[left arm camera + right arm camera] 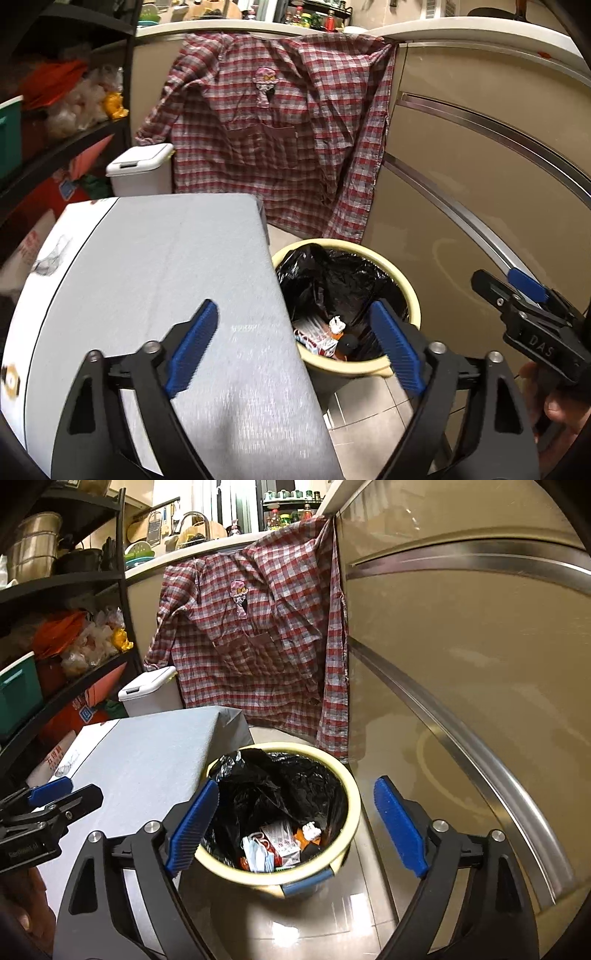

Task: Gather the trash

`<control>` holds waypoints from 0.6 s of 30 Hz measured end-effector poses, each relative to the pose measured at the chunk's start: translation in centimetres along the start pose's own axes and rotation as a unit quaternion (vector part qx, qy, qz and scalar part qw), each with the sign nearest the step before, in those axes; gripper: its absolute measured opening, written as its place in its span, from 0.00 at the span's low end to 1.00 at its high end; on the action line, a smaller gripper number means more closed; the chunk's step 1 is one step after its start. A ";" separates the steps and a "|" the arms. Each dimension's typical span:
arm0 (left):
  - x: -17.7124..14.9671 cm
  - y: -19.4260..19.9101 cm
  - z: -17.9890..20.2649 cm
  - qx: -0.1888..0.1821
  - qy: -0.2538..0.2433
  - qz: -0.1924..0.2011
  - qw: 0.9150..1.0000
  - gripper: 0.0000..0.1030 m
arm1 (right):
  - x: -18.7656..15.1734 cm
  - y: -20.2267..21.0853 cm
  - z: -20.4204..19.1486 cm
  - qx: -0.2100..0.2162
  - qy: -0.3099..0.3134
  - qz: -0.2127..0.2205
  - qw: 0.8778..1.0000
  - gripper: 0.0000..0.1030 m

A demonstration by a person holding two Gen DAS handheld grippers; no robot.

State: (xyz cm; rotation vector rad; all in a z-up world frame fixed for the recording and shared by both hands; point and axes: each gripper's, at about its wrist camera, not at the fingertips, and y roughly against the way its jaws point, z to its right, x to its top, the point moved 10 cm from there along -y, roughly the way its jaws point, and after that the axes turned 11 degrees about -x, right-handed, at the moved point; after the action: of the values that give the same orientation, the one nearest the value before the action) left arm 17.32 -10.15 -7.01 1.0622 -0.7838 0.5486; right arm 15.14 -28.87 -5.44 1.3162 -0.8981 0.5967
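Note:
A pale yellow bin [355, 805] lined with a black bag [266, 790] stands on the tiled floor beside a grey-topped table [147, 753]. In it lie a blue face mask [258, 853], printed wrappers [284, 843] and other scraps. My right gripper [295, 782] hangs open above the bin with nothing between its blue pads. My left gripper [293, 304] is open too and empty, straddling the table edge and the bin [347, 366]. Each gripper shows at the edge of the other's view: right gripper [498, 286], left gripper [55, 794].
A red plaid shirt [280, 140] hangs over the counter behind the bin. Beige cabinet fronts [480, 184] with metal rails run along the right. A small white lidded bin [142, 170] and a dark shelf unit [74, 583] with bags and boxes stand on the left.

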 end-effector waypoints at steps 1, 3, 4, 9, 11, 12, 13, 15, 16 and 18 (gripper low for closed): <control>-0.4 0.4 -0.1 0.005 0.002 0.001 1.000 0.82 | -0.5 0.5 0.1 -0.002 0.001 -0.002 1.000 0.85; -1.1 1.0 -0.1 0.013 0.002 -0.002 1.000 0.85 | -1.3 1.4 0.3 -0.004 0.001 -0.007 1.000 0.86; -1.4 1.2 -0.2 0.015 0.002 -0.004 1.000 0.87 | -1.5 1.7 0.3 -0.005 0.000 -0.007 1.000 0.87; -3.4 1.9 -0.6 0.029 0.010 -0.020 0.999 0.87 | -2.6 3.5 0.1 -0.009 0.005 -0.002 1.000 0.92; -3.9 2.0 -0.5 0.030 0.005 -0.023 0.999 0.87 | -2.9 3.5 -0.4 -0.013 0.021 -0.003 1.000 0.93; -4.1 2.0 -0.4 0.031 0.004 -0.024 0.999 0.87 | -2.9 3.5 -0.5 -0.014 0.026 -0.003 1.000 0.93; -4.3 2.1 -0.5 0.032 0.003 -0.024 0.999 0.87 | -3.0 3.4 -0.6 -0.016 0.031 -0.004 0.999 0.93; -4.4 2.4 -0.6 0.035 0.001 -0.021 0.999 0.87 | -3.1 3.4 -0.7 -0.016 0.033 -0.004 0.999 0.93; -4.4 2.4 -0.6 0.036 0.000 -0.021 0.999 0.87 | -3.2 3.3 -0.7 -0.018 0.034 -0.005 0.999 0.93; -4.5 2.4 -0.7 0.037 0.000 -0.022 0.999 0.87 | -3.1 3.1 -0.7 -0.019 0.033 -0.006 0.999 0.94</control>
State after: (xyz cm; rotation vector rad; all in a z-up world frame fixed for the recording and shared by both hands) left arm 13.00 -8.68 -9.37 1.1456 -0.7431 0.5426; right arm 11.06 -27.30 -6.29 1.2598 -0.8423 0.6070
